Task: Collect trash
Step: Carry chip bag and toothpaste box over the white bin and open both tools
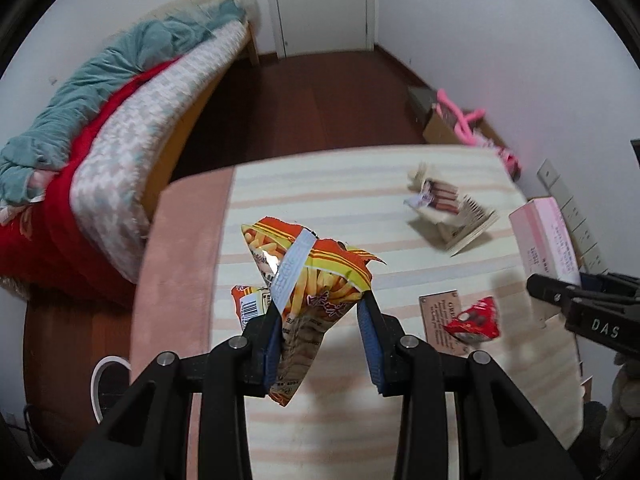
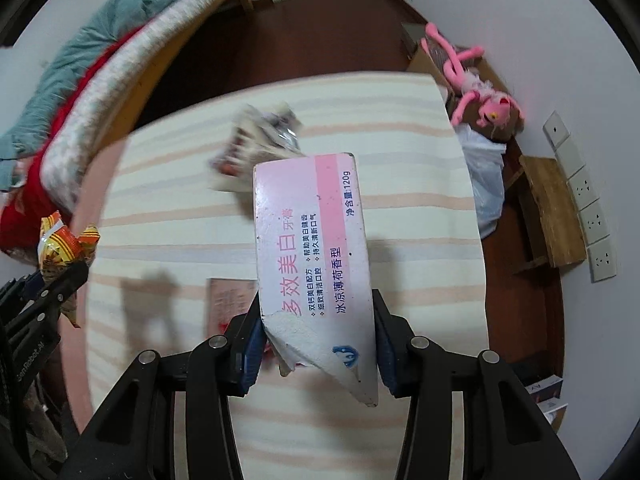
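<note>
My left gripper [image 1: 320, 296] is shut on an orange snack bag [image 1: 316, 280] with fries printed on it and holds it above the striped table [image 1: 360, 184]. My right gripper [image 2: 316, 308] is shut on a pink-and-white toothpaste box [image 2: 312, 256], also lifted above the table; the box shows at the right edge of the left wrist view [image 1: 548, 236]. On the table lie a crumpled red wrapper [image 1: 476, 320], a torn brown-and-cream wrapper [image 1: 448, 208] and a small red packet with a barcode [image 1: 250, 304].
A brown card [image 1: 440, 320] lies under the red wrapper. A bed with red and teal covers [image 1: 100, 152] stands left. A white plastic bag [image 2: 484, 176], a pink plush toy [image 2: 476, 92] on cardboard boxes and a wooden stool [image 2: 548, 208] stand to the right of the table.
</note>
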A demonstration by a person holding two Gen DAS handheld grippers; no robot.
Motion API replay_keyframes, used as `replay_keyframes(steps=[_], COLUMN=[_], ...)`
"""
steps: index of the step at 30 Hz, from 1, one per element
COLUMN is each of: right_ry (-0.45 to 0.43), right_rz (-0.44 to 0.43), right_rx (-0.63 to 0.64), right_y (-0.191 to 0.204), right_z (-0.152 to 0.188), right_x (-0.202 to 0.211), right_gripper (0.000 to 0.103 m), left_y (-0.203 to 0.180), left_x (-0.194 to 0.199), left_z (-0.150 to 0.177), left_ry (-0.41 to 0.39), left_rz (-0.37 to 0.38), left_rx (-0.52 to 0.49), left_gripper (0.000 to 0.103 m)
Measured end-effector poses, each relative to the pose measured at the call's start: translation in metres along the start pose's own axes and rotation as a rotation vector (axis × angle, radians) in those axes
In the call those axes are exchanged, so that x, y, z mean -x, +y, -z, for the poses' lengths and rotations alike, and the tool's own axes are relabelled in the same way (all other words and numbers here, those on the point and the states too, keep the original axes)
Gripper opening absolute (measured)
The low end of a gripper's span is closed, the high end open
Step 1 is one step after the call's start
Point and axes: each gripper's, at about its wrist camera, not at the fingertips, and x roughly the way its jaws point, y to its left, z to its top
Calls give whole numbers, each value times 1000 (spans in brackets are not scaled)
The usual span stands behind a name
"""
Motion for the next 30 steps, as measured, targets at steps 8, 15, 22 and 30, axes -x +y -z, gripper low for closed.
replay_keyframes(steps=[8, 15, 22, 30], right_ry=[-114, -167, -149, -46], right_rz=[-113, -254, -378, -450], right_rx=[60, 166, 348, 539], right_y=[55, 147, 275, 430], right_z=[30, 61, 89, 123], right_x=[77, 122, 130, 83], right_gripper=[49, 49, 49, 49], left_y=[57, 136, 235, 366], left_x=[84, 141, 166, 124], left_z=[23, 54, 97, 163], left_ry=[-107, -175, -177, -47], left_rz=[-29, -110, -216, -252], left_rx=[67, 167, 301, 532], left_gripper=[32, 32, 32, 32])
